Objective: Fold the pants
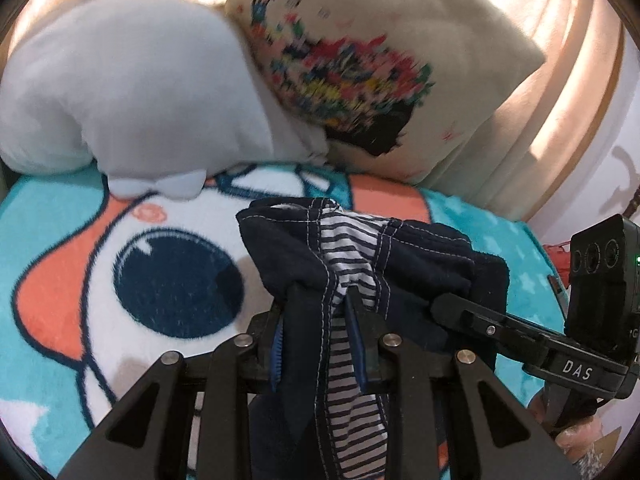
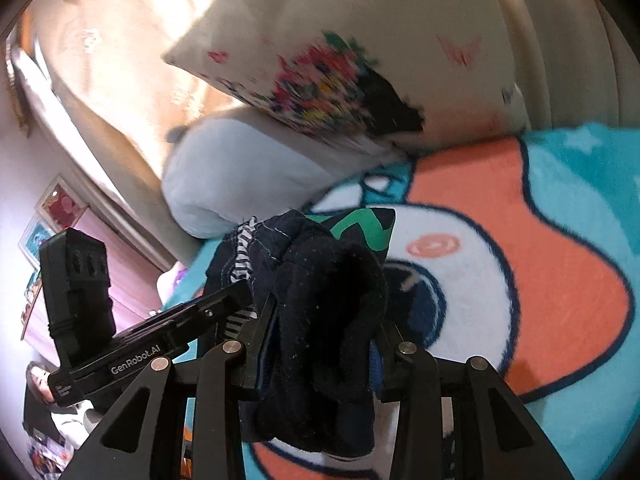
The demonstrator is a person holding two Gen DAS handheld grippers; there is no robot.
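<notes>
The left gripper (image 1: 322,300) is clamping a bunched fold of the pants (image 1: 360,248), its jaws standing narrow with dark navy cloth and the striped lining pinched between them. From the grip, more cloth is hanging down over the gripper's frame, white stitching running along its seams.

The right gripper (image 2: 324,312) is gripping another thick wad of the same pants (image 2: 328,300), its jaws set a little wider around the bulk of fuzzy navy fabric. A green zigzag patch is showing on the cloth just behind the wad.

Both grippers are sitting close together, each reaching into the other's view from the side, and the pants are spanning between them, lifted off the blanket (image 1: 80,240) rather than lying flat on it.

The blanket is spreading out beneath, teal with white stars and a large cartoon face in orange and white with a big dark eye (image 1: 178,284). At its far edge a pale grey plush (image 1: 132,92) is lying, and a cream pillow (image 1: 380,60) with a bright flower print is leaning against it. Behind them a curtain (image 1: 560,60) is hanging in warm light. In the right wrist view, pictures (image 2: 60,204) are showing on a pink wall at the left.
</notes>
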